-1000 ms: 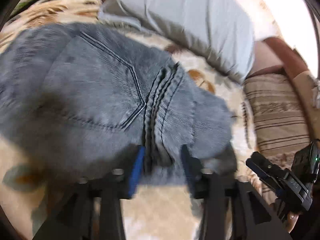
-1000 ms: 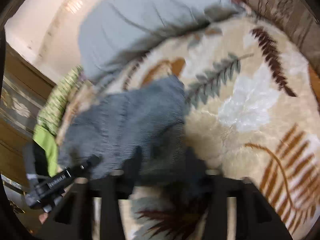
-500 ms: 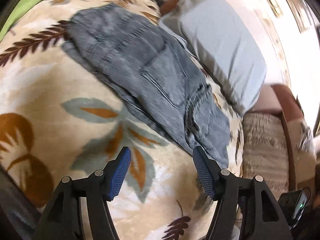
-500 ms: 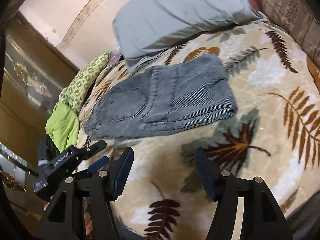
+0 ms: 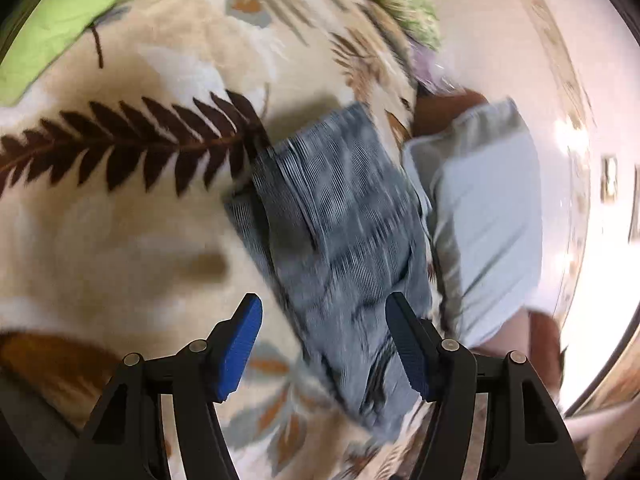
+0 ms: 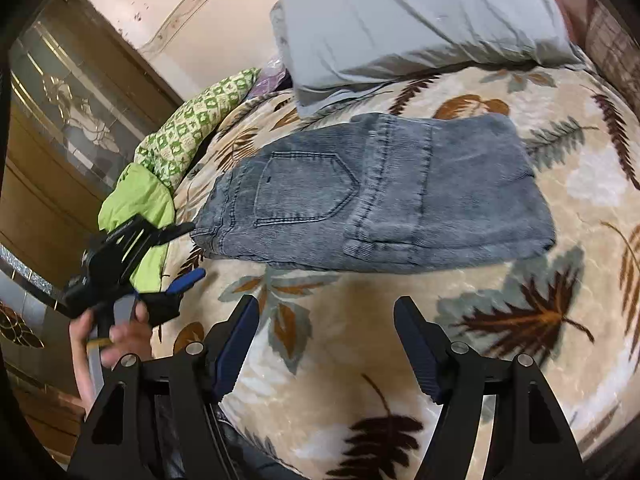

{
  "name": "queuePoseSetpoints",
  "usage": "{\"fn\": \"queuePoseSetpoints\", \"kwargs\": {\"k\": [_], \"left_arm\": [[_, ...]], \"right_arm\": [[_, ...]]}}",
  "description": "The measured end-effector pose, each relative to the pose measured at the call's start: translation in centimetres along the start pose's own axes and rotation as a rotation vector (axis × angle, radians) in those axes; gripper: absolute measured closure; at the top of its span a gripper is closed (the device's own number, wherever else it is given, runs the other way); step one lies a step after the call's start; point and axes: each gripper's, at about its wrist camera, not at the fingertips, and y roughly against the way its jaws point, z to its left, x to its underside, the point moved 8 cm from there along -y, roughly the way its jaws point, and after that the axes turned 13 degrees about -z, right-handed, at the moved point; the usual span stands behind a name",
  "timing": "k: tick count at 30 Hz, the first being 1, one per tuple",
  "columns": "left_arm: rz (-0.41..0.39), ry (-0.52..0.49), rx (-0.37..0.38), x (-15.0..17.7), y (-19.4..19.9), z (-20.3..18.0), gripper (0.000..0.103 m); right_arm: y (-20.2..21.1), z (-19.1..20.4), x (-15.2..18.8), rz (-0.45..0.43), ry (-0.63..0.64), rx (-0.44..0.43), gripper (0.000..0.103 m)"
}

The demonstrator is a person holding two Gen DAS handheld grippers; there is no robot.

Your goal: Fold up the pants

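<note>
In the left wrist view, the left tool (image 5: pixel 322 344) is wide and holds nothing. The folded gray pants (image 5: pixel 340 232) lie on the leafy blanket (image 5: pixel 120 220), just beyond it.

In the right wrist view, the right tool (image 6: pixel 326 344) is opening, empty. The pants (image 6: pixel 372 196) lie far from it, near the gray pillow (image 6: pixel 420 20).

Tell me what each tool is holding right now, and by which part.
Nothing is held. The left tool is open and empty; the right tool's jaws are opening with nothing between them. The folded grey corduroy pants lie free on the leaf-patterned blanket.
</note>
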Motion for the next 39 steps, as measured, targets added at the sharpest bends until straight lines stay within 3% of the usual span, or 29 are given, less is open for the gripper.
{"fn": "queuePoseSetpoints", "kwargs": {"k": [5,8,12,14,15,17,20,22,24,27,32,36,39], "left_arm": [[0.069,0.072,-0.089,-0.3,-3.0,2.5,0.042],[0.045,0.142,-0.053,-1.1,-4.0,2.9,0.043],[0.01,0.125,-0.063,-2.3,-5.2,2.5,0.044],[-0.015,0.066,-0.083,-2.1,-5.6,2.1,0.058],[-0.023,0.024,-0.106,-1.8,-5.7,1.9,0.072],[-0.046,0.002,-0.101,-1.3,-5.4,1.5,0.081],[-0.08,0.019,-0.094,-0.9,-5.3,0.5,0.082],[-0.069,0.053,-0.109,-0.6,-5.5,1.0,0.072],[-0.051,0.08,-0.109,-0.8,-5.9,1.1,0.076],[-0.07,-0.067,-0.152,-0.8,-5.4,-0.8,0.086],[-0.225,-0.445,-0.181,1.0,-3.2,-8.1,0.088],[-0.357,-0.817,-0.145,6.0,-0.8,-15.1,0.088],[-0.414,-1.031,-0.096,11.0,1.1,-18.4,0.088]], "right_arm": [[-1.6,1.2,-0.3,0.015,0.018,-0.009,0.032],[-2.5,1.6,-0.4,0.023,0.018,-0.013,0.032],[-3.4,1.3,0.0,0.044,0.019,-0.01,0.032],[-3.7,1.3,0.2,0.053,0.02,-0.005,0.032],[-3.9,1.3,0.3,0.056,0.018,-0.005,0.032],[-4.1,1.3,0.2,0.06,0.013,-0.006,0.032],[-4.4,1.7,-0.3,0.06,0.019,-0.015,0.032],[-4.6,1.9,-0.8,0.06,0.01,-0.025,0.032],[-4.8,2.1,-1.4,0.057,0.007,-0.032,0.032],[-5.0,2.2,-2.2,0.055,-0.002,-0.044,0.032],[-5.2,1.8,-5.1,0.044,-0.053,-0.102,0.032],[-4.3,1.1,-7.9,0.012,-0.084,-0.142,0.032],[-3.0,-0.2,-10.3,-0.022,-0.113,-0.172,0.032]]}}
